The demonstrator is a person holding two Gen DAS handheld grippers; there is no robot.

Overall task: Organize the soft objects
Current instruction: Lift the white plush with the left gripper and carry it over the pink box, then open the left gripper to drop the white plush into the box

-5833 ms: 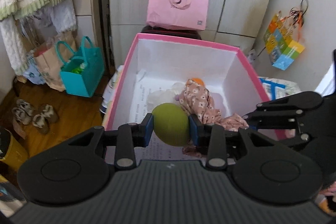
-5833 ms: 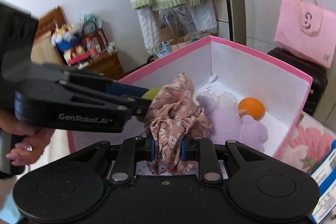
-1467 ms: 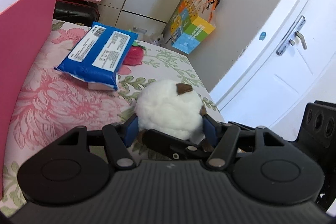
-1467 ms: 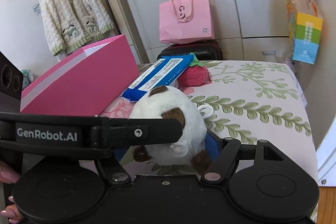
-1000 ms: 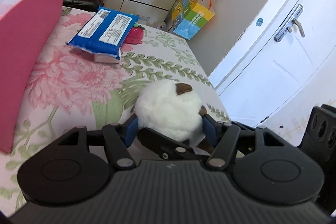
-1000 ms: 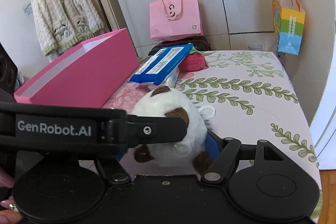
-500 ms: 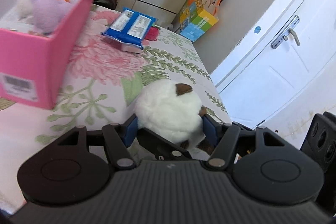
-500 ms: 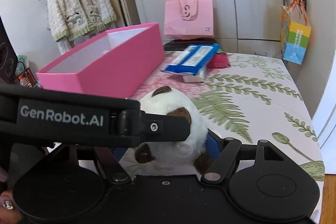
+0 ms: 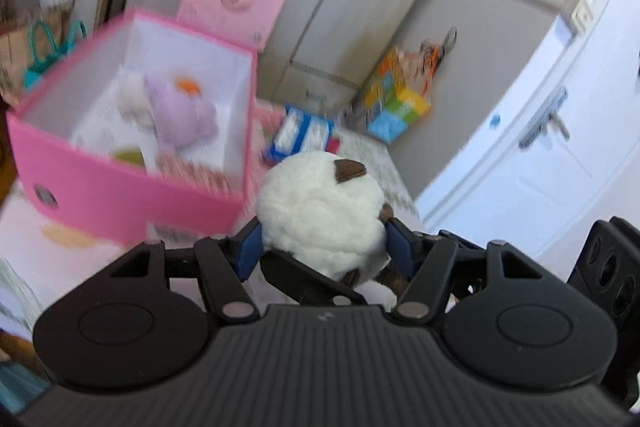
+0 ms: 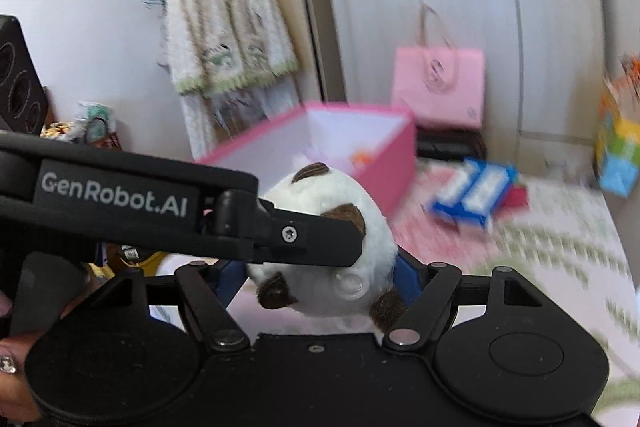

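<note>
— What have you got there?

— A white plush toy [image 9: 320, 211] with brown patches, dead centre in both views. My left gripper [image 9: 322, 247] pinches it, blue pads pressed into the fur on each side, jaws roughly half closed around its round body. My right gripper [image 10: 320, 277] clamps it too, crosswise, with the left one's finger lying across the toy's face in the right wrist view.

— Why two tongs on one small toy?

— It's squashy and round; I reckon a single pinch could let it roll out, so I hold it from two directions.

— Where is it headed?

— Most likely the pink box [image 9: 120, 191], middle left of the left view. The toy hangs in the air near the box's right corner, outside it. Inside lie a lilac plush [image 9: 180, 115], something orange [image 9: 188, 85], a green ball [image 9: 130, 157] and a floral cloth [image 9: 192, 171].

— Anything else about?

— A blue packet [image 10: 474, 195] on the flowered bedspread [image 10: 560, 247], right of the box. The background is blurred, so finer detail I can't give.
</note>
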